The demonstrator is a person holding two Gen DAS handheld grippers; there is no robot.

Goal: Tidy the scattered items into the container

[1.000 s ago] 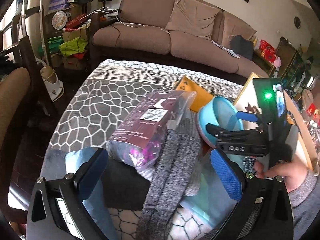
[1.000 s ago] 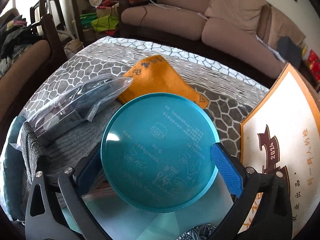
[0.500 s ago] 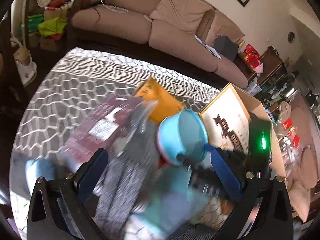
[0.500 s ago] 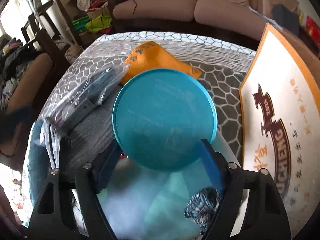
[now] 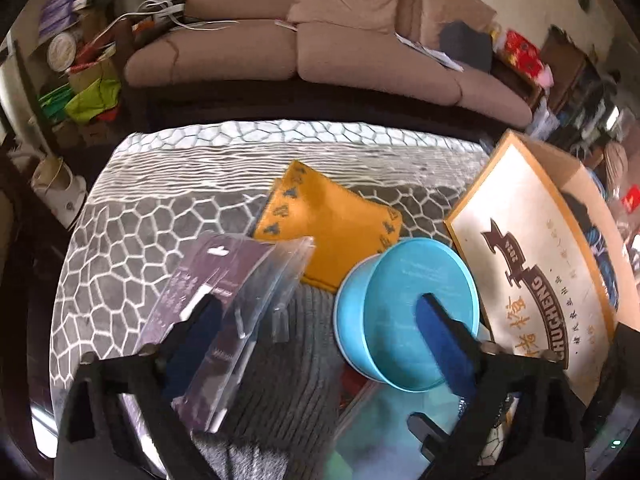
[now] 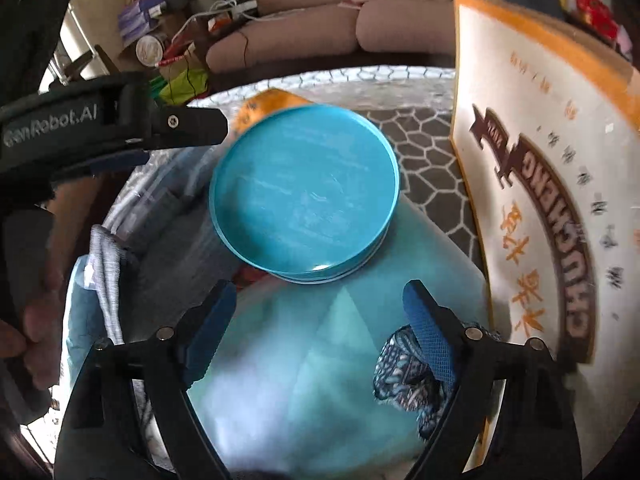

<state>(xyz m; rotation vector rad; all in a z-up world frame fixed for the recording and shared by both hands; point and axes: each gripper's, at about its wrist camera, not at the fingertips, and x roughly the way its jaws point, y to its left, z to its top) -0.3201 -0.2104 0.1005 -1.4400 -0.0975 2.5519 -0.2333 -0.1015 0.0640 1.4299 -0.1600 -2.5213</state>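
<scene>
A round blue tin (image 5: 404,312) (image 6: 304,192) rests tilted on a pile of items on the table. Beside it lie a clear packet with a purple card (image 5: 224,304), a grey knit garment (image 5: 288,376), an orange cloth (image 5: 328,220) and a translucent teal sheet (image 6: 320,360). A cardboard box with its printed flap (image 5: 532,272) (image 6: 532,184) raised stands on the right. My left gripper (image 5: 316,340) is open above the pile, its right finger in front of the tin. My right gripper (image 6: 320,332) is open and empty, just behind the tin.
The table has a grey honeycomb cloth (image 5: 132,248). A patterned blue fabric (image 6: 408,364) lies by my right gripper's right finger. A brown sofa (image 5: 320,48) stands beyond the table, with cluttered shelves (image 5: 80,68) at the left.
My right gripper has let go of the blue tin and pulled back from it. My left gripper has risen and swung right over the pile, toward the tin.
</scene>
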